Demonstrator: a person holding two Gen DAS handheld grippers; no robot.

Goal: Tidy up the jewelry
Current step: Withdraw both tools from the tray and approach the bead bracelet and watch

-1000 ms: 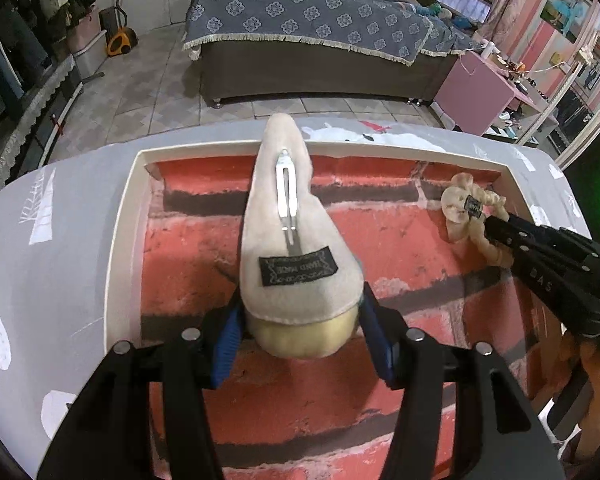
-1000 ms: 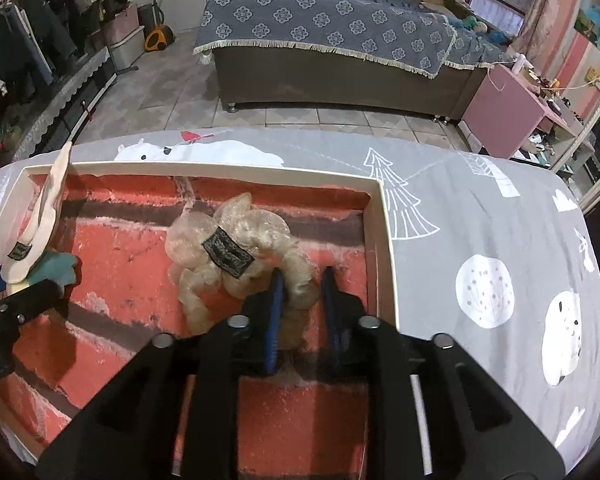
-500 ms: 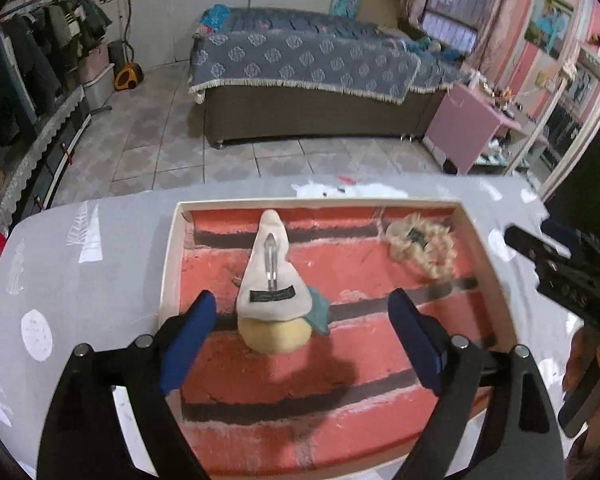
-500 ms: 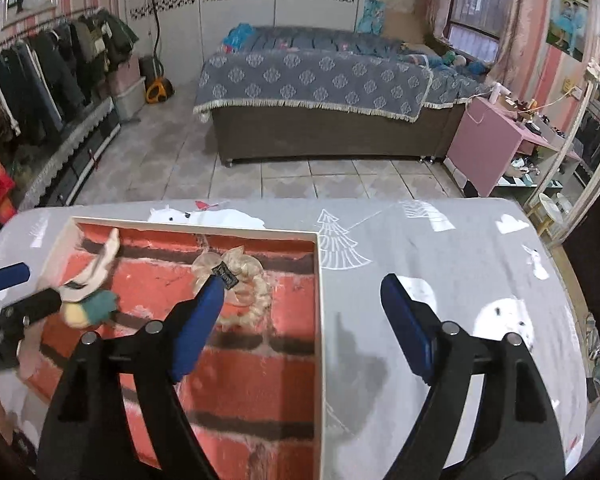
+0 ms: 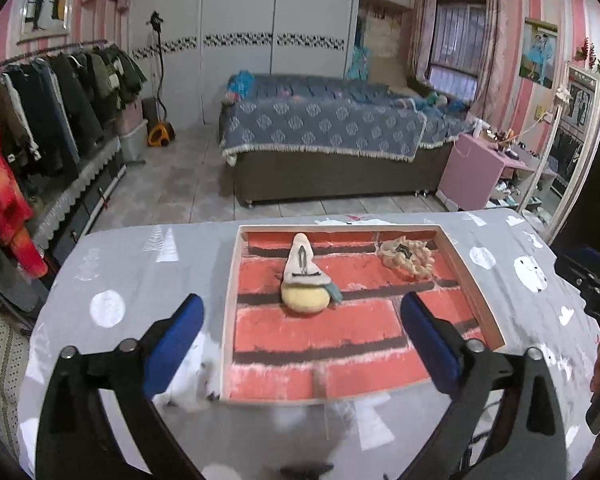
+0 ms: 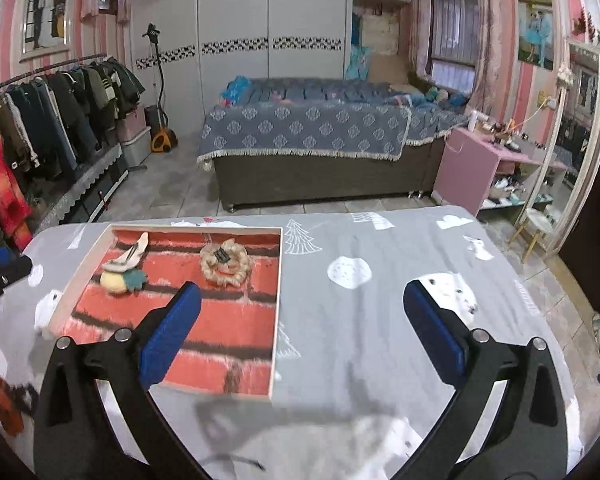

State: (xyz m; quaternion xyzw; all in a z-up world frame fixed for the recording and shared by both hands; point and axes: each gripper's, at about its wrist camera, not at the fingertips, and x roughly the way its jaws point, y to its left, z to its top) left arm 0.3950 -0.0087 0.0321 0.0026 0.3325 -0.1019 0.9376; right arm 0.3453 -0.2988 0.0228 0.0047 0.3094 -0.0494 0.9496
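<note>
A shallow white-rimmed tray [image 5: 229, 292] with a red brick-pattern lining lies on the grey table. In it rest a cream felt hair clip [image 5: 305, 272] with a yellow and teal end, and a beige ruffled scrunchie [image 5: 407, 258] at the back right. My left gripper [image 5: 302, 344] is open and empty, above the tray's near part. My right gripper [image 6: 302, 328] is open and empty, over the table right of the tray [image 6: 278, 280]. The clip [image 6: 125, 268] and scrunchie [image 6: 225, 262] also show in the right wrist view.
The table wears a grey cloth [image 6: 380, 300] with white prints. Beyond it stand a bed [image 5: 320, 140], a pink nightstand [image 5: 476, 172], a clothes rack [image 5: 40, 120] at the left and a mirror [image 6: 572, 140] at the right. The right gripper's tip [image 5: 592, 280] shows at the left view's right edge.
Both grippers opened and let go of the hair clip and the scrunchie, then pulled back and up from the tray. Both items now lie in the tray.
</note>
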